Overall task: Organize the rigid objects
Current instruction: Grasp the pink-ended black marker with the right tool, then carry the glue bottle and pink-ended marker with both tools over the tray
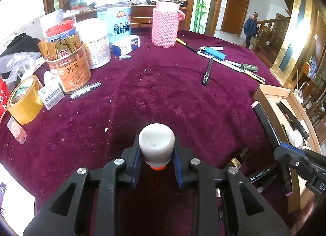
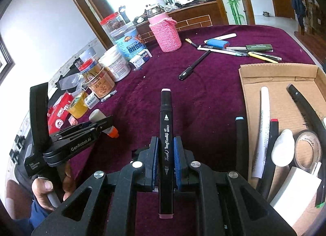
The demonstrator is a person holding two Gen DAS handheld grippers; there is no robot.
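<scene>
Where pens [image 2: 240,51] lie, jars [image 1: 70,67] opp.

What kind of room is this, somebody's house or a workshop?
Most likely a family home's dining or living area. A round table under a maroon velvet cloth holds food tins and a pink knitted bottle cover; behind it stand a wooden staircase and a bamboo-painted pillar.

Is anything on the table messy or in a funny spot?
Yes. Little pale crumbs are sprinkled over the purple tablecloth. A black pen lies alone, slanted, apart from the pile of pens behind it. A small battery lies loose beside the blue and white box.
</scene>
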